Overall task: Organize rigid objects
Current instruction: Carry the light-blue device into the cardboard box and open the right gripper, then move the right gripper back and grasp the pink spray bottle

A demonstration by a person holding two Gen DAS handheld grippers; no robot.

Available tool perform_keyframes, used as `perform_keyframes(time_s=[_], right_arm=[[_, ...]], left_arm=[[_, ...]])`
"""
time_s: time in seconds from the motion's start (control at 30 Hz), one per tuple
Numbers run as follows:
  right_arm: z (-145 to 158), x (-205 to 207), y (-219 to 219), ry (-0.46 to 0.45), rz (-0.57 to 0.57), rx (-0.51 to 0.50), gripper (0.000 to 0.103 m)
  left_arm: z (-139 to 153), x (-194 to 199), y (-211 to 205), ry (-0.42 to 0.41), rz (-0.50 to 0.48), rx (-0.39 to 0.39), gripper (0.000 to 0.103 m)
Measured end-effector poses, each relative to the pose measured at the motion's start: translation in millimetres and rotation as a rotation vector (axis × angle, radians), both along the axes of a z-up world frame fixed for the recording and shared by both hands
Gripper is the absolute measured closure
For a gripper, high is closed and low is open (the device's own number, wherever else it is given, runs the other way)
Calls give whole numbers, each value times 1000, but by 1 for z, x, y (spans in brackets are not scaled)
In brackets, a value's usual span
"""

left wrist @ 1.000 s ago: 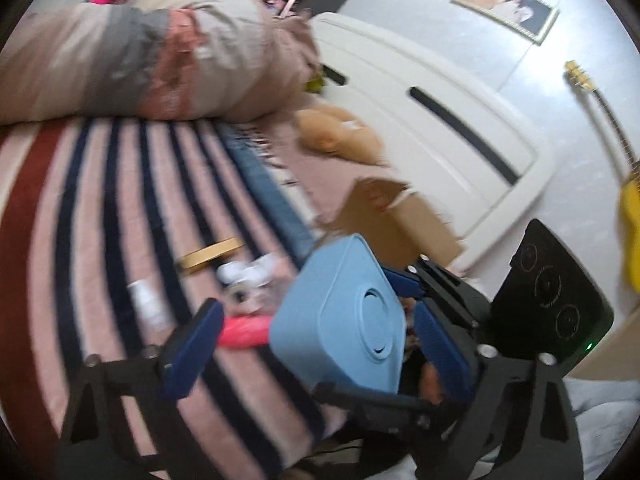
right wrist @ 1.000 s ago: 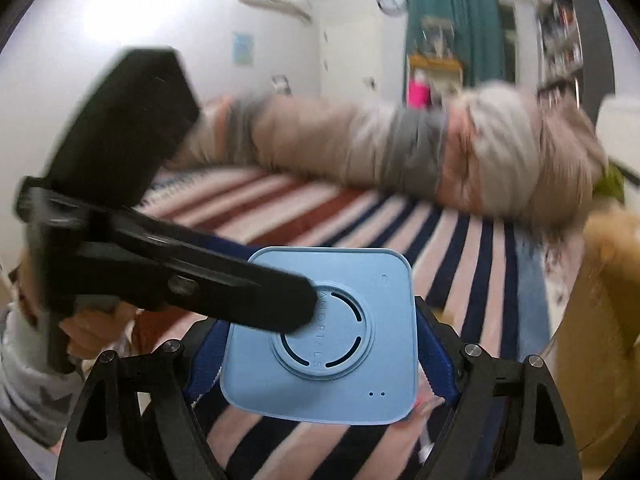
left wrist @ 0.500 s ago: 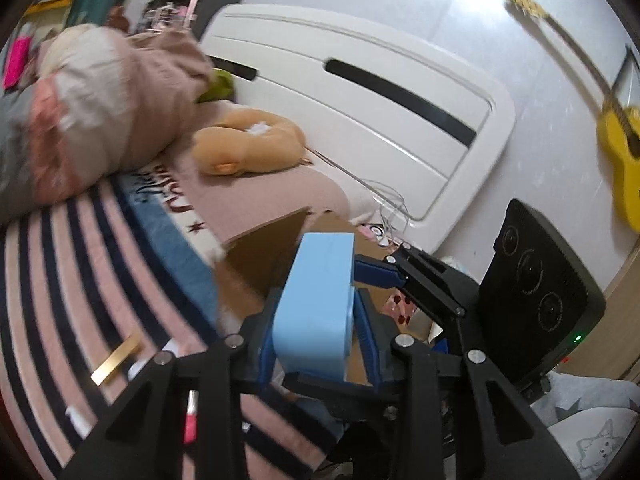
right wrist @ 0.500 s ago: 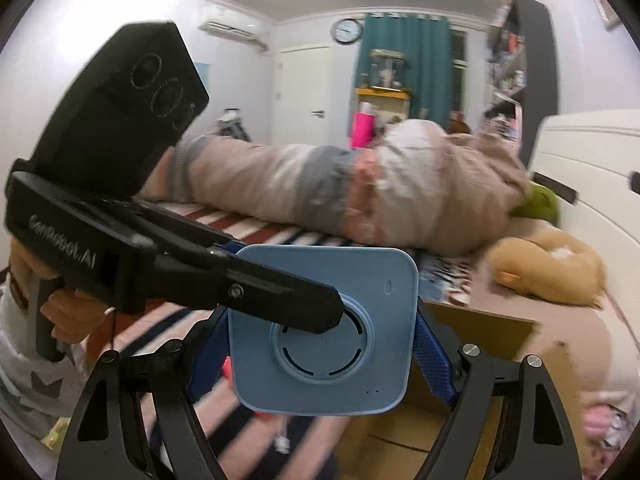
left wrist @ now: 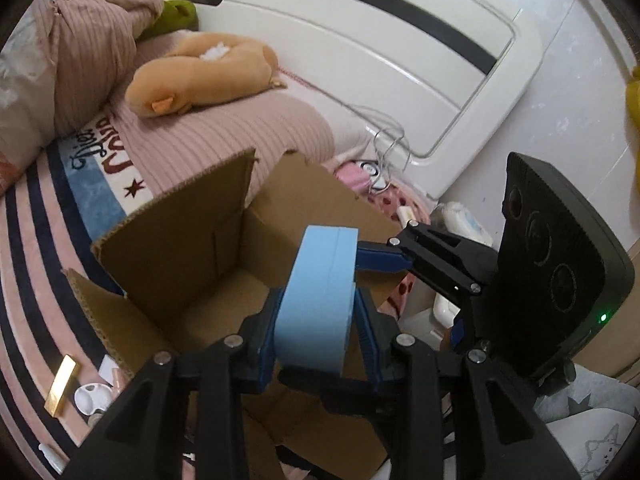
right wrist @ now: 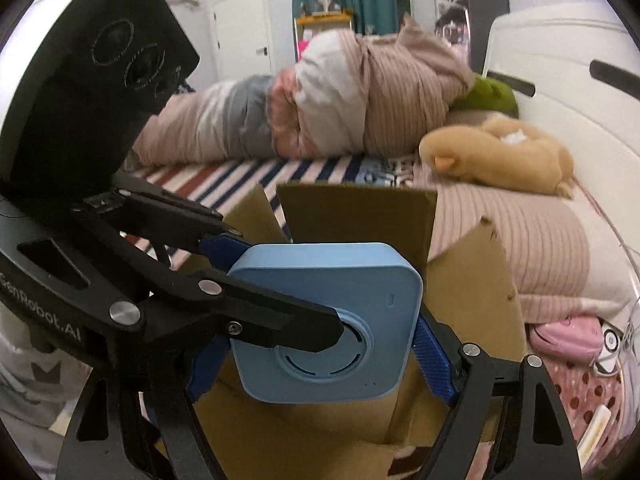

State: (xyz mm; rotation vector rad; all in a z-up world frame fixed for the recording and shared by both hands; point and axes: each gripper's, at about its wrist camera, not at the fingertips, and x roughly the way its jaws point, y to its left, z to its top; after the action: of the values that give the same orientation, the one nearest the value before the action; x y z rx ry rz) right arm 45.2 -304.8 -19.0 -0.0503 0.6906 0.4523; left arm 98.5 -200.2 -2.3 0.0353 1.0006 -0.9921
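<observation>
A light blue square box-shaped device (left wrist: 320, 300) (right wrist: 328, 324) is held by both grippers above an open cardboard box (left wrist: 188, 264) (right wrist: 356, 216) on the bed. My left gripper (left wrist: 316, 332) is shut on the device's flat faces and sees it edge-on. My right gripper (right wrist: 320, 348) is shut on its side edges and sees its round front face. The left gripper's finger crosses that face in the right wrist view. The box's visible floor looks bare.
A gold bar-shaped item (left wrist: 60, 384) and small white items (left wrist: 92, 396) lie on the striped blanket left of the box. A tan plush toy (left wrist: 196, 76) and rolled bedding (right wrist: 320, 104) lie beyond. The white headboard (left wrist: 360, 52) stands behind; pink items (right wrist: 568, 336) lie right.
Both grippers carried the blue device from over the striped blanket toward the headboard, to above the open cardboard box. The left gripper closed onto the device about half a second ago.
</observation>
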Motion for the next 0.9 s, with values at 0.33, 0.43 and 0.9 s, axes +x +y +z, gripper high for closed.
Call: perform_keyframes(time_s=[0.33, 0.43, 0.9], right_arm=[[-11, 7, 9, 64, -51, -112, 22], [-1, 1, 10, 36, -52, -86, 22], [38, -41, 170, -76, 410, -27, 37]], left_arm=[[9, -2, 15, -47, 65, 22, 36], [28, -9, 44, -108, 128, 0, 34], [26, -69, 278, -314, 722, 9, 22]])
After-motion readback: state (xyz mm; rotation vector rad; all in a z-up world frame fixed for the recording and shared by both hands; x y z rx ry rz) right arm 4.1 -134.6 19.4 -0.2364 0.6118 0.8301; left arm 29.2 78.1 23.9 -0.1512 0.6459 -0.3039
